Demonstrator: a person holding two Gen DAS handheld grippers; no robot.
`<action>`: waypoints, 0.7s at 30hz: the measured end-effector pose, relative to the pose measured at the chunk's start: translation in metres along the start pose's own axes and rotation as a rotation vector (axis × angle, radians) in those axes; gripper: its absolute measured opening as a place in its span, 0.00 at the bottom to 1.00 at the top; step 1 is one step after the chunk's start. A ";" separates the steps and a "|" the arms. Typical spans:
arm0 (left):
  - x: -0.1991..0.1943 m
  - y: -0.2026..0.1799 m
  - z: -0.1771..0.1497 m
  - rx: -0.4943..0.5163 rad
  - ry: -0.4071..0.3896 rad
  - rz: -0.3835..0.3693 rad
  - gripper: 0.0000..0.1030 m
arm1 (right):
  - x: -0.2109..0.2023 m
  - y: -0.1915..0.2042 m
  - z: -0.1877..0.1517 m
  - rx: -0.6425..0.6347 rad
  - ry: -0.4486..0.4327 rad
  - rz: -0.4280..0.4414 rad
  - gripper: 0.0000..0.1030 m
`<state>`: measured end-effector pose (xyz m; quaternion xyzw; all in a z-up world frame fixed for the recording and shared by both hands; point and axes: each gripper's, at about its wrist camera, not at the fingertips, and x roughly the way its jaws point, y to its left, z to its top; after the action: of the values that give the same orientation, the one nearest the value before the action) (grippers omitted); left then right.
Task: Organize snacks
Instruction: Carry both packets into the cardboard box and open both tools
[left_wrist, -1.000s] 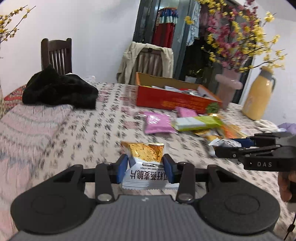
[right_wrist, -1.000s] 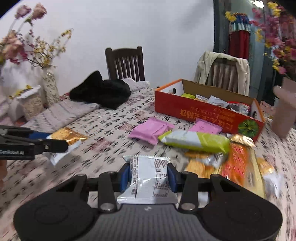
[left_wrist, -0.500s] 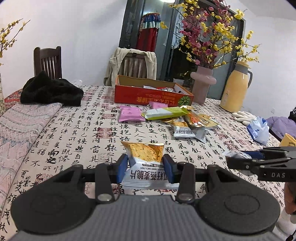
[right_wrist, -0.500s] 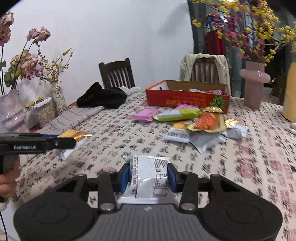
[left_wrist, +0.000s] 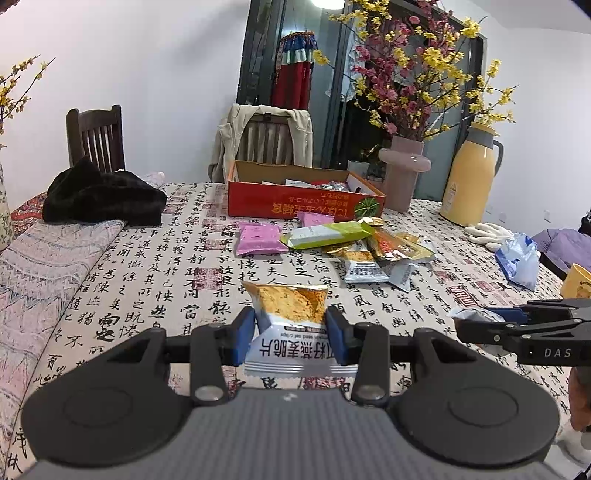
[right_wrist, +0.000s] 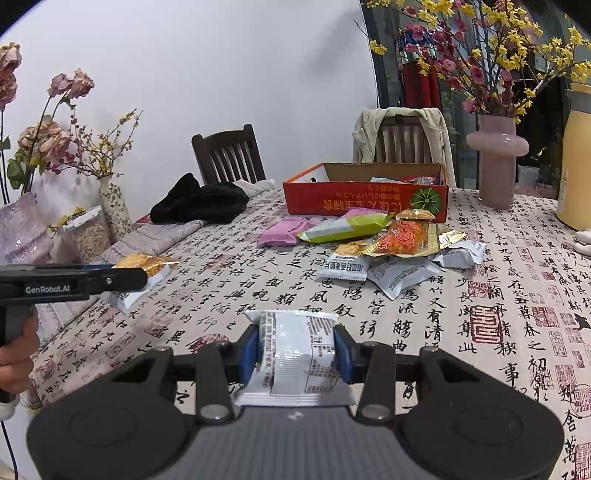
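Note:
My left gripper (left_wrist: 290, 334) is shut on a gold-and-white snack packet (left_wrist: 288, 325), held above the near side of the table; it also shows in the right wrist view (right_wrist: 142, 275). My right gripper (right_wrist: 296, 349) is shut on a white snack packet (right_wrist: 297, 356), back side up; it shows from the side in the left wrist view (left_wrist: 476, 317). An open red cardboard box (left_wrist: 303, 201) with several snacks inside stands at the far side. In front of it lies a pile of loose snacks (left_wrist: 362, 243): pink packets, a green bar, orange and white packets.
The table has a calligraphy-print cloth (left_wrist: 177, 280). A black garment (left_wrist: 99, 197) lies far left, a pink vase (left_wrist: 404, 177) and yellow thermos (left_wrist: 471, 181) far right. White gloves (left_wrist: 487, 234), a blue bag (left_wrist: 519, 260) and a yellow cup (left_wrist: 576, 282) are at the right edge.
Both grippers have pulled back from the box and pile toward the near table edge, each still holding its packet. The box and pile now look farther away.

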<state>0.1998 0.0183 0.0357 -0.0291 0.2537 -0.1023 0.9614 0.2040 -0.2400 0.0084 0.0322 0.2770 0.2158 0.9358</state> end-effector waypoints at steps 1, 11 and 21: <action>0.003 0.001 0.001 -0.002 0.001 0.001 0.41 | 0.002 0.000 0.001 0.000 0.001 -0.003 0.40; 0.024 0.015 0.027 0.000 -0.026 0.004 0.41 | 0.018 -0.014 0.019 0.027 -0.019 -0.031 0.40; 0.051 0.025 0.097 0.049 -0.097 -0.050 0.41 | 0.045 -0.029 0.080 0.006 -0.055 -0.061 0.40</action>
<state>0.2956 0.0329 0.0929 -0.0167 0.2036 -0.1309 0.9701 0.2915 -0.2424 0.0478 0.0324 0.2524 0.1856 0.9491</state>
